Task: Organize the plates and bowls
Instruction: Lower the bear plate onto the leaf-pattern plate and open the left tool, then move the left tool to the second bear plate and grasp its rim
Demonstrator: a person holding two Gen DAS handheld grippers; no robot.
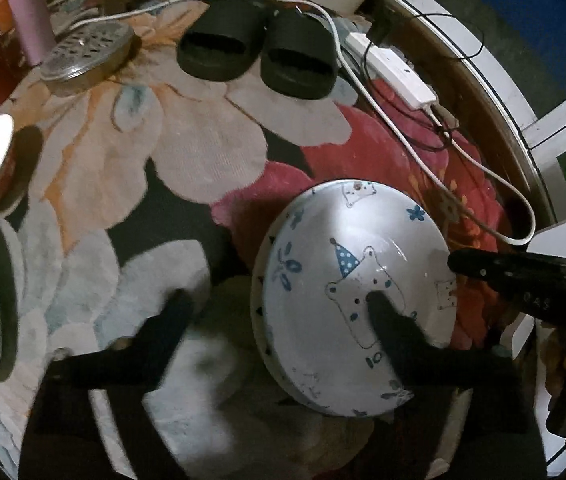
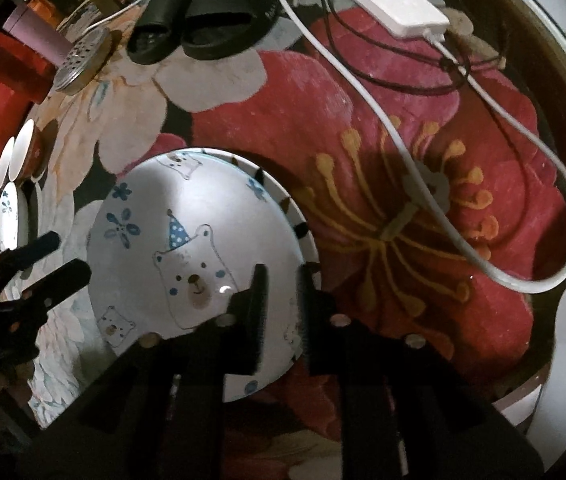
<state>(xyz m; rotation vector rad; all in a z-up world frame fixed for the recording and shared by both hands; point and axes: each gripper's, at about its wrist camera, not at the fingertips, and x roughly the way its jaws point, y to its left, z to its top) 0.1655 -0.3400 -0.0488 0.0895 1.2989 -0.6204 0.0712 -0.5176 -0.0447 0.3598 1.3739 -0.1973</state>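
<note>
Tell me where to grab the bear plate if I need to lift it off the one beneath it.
Take the bear plate by its rim at the near right edge, where the right gripper already straddles it with jaws apart. It lies flat on another plate whose rim shows past it, so only the thin edge offers a pinch. Come steeply from above, one finger inside, one sliding under the lip.

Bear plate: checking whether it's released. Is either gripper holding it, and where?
Neither holds it: the right gripper straddles the bear plate rim without pinching; the left gripper stands wide open.
</note>
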